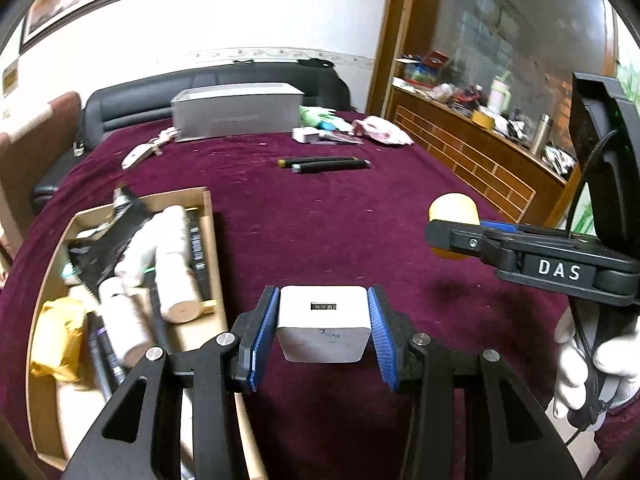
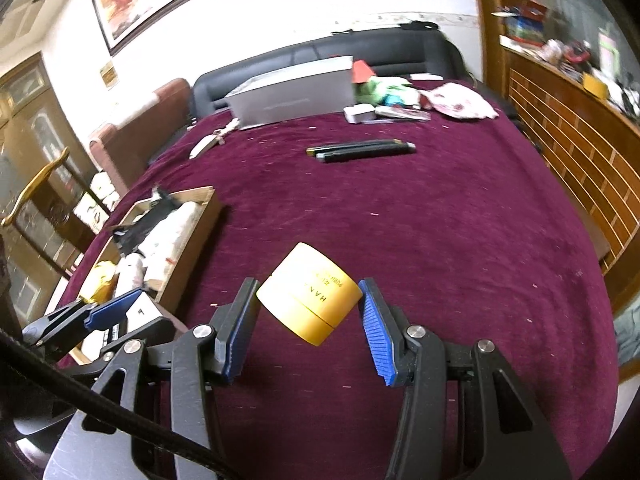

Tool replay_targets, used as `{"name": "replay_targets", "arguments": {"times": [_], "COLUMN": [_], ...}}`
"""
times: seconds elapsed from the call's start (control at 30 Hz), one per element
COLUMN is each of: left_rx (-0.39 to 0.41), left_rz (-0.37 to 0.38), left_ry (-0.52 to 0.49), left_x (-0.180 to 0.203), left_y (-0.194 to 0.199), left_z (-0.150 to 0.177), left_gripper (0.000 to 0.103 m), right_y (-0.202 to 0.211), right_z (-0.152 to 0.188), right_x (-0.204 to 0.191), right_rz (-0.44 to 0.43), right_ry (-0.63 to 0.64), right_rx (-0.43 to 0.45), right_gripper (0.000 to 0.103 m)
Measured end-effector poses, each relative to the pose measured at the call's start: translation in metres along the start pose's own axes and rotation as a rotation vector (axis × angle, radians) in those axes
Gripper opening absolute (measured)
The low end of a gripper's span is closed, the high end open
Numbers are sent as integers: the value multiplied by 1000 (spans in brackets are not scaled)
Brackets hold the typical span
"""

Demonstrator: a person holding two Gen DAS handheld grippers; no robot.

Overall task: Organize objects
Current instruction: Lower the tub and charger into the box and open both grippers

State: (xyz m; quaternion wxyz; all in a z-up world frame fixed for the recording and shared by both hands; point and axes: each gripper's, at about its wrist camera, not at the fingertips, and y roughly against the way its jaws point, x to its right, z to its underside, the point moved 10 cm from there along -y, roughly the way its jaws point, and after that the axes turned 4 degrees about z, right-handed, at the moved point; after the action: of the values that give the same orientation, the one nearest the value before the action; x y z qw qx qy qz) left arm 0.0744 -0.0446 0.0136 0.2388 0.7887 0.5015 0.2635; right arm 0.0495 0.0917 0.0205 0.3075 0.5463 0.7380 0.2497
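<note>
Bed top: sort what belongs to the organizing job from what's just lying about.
Job:
- white charger block in left gripper
- yellow jar in right gripper
- wooden tray
- two black pens

Lying about:
- grey box
- framed picture
- wooden cabinet

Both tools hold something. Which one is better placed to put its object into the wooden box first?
Probably the left tool: it holds the white charger right beside the wooden box. The right tool, with the yellow jar, is farther away.
</note>
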Motion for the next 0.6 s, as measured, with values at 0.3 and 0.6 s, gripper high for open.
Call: {"name": "replay_targets", "arguments": {"times": [0.3,0.6], "left_rx": [65,101], "left_rz": [-81,-145], "left_ry": [149,296], "left_x": [-89,-173], "left_y": [38,64], "left_z": [12,32], "left_gripper": [34,34], "right_y": [-18,-55], "right_z": [0,23], "right_x": [-92,-178], "right_rz": [-113,-211], "right_ry": [106,215], "right_rx": [-53,-149], "right_gripper": [49,49]}}
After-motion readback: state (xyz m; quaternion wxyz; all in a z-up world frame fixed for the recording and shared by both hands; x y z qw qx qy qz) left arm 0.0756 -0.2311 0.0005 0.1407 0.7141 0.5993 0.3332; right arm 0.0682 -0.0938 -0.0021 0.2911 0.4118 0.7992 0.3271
